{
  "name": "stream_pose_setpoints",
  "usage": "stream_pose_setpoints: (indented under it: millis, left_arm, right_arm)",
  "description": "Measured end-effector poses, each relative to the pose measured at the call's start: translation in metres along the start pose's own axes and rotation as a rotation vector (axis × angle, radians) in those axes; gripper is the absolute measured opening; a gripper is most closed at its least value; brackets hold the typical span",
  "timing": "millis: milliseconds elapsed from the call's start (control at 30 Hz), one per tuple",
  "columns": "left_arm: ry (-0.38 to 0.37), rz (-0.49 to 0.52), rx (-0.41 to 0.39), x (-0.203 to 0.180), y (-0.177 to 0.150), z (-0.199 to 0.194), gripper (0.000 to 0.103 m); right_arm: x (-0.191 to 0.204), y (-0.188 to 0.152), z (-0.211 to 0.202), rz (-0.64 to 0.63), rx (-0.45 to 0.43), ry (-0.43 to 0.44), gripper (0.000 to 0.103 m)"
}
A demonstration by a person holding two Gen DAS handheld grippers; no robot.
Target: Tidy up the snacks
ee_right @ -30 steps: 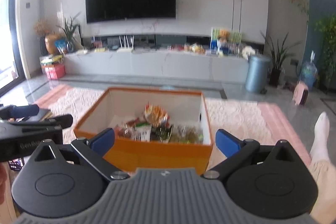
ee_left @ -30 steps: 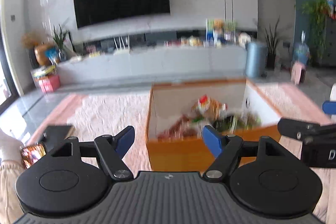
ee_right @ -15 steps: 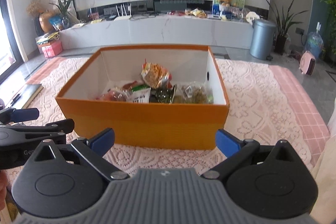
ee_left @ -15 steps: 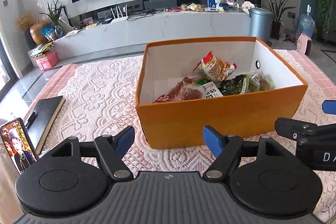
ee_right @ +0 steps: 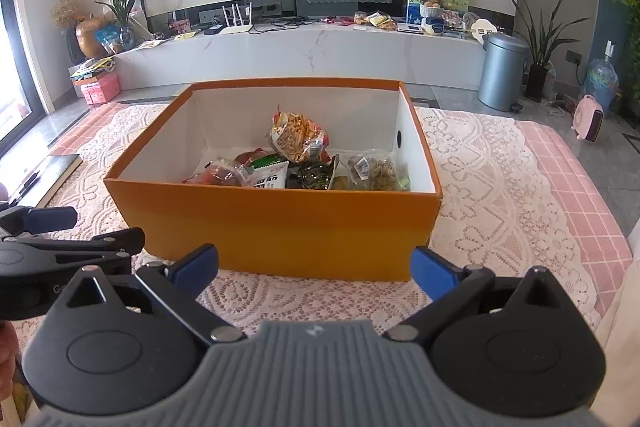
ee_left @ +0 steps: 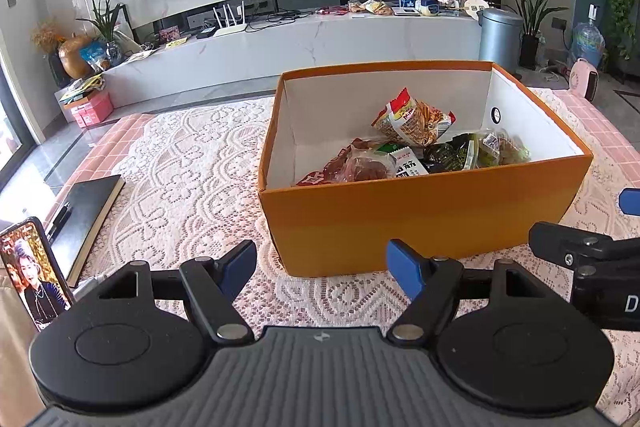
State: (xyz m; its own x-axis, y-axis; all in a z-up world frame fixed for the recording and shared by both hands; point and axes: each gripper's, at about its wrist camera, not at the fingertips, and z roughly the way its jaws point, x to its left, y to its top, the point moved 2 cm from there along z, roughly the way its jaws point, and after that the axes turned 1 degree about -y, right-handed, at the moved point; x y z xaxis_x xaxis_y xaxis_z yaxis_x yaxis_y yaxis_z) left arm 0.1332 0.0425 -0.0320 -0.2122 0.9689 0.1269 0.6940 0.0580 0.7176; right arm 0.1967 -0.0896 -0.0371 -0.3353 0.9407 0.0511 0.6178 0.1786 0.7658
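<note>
Orange box (ee_left: 420, 223) sat on lace tabletop (ee_left: 180, 179), snacks (ee_right: 296, 163) heaped inside. Left tongs (ee_left: 322, 269) and right tongs (ee_right: 314, 269) hovered before it, spread wide, empty, likely poised to reach in.

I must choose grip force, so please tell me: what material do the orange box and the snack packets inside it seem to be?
The orange box looks like matte cardboard: thin straight walls, plain white inside. The snack packets look like glossy plastic film, partly clear, crinkled and catching light. Both probably dent easily.
</note>
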Motion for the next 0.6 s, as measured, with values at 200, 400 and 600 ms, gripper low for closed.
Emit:
stream_pose_setpoints:
  millis: [200, 400, 600]
  left_arm:
    - [0.000, -0.001, -0.004, 0.0000, 0.0008, -0.0040, 0.087]
    - [0.003, 0.002, -0.002, -0.0009, 0.0014, -0.0041, 0.087]
    - [0.003, 0.002, -0.001, -0.0009, 0.0016, -0.0040, 0.087]
  right_arm:
    - [-0.0003, -0.0003, -0.0018, -0.001, -0.003, 0.001, 0.099]
    - [-0.0027, 0.0001, -0.0043, -0.004, -0.006, 0.002, 0.099]
    - [-0.0029, -0.0009, -0.0059, -0.005, -0.003, 0.001, 0.099]
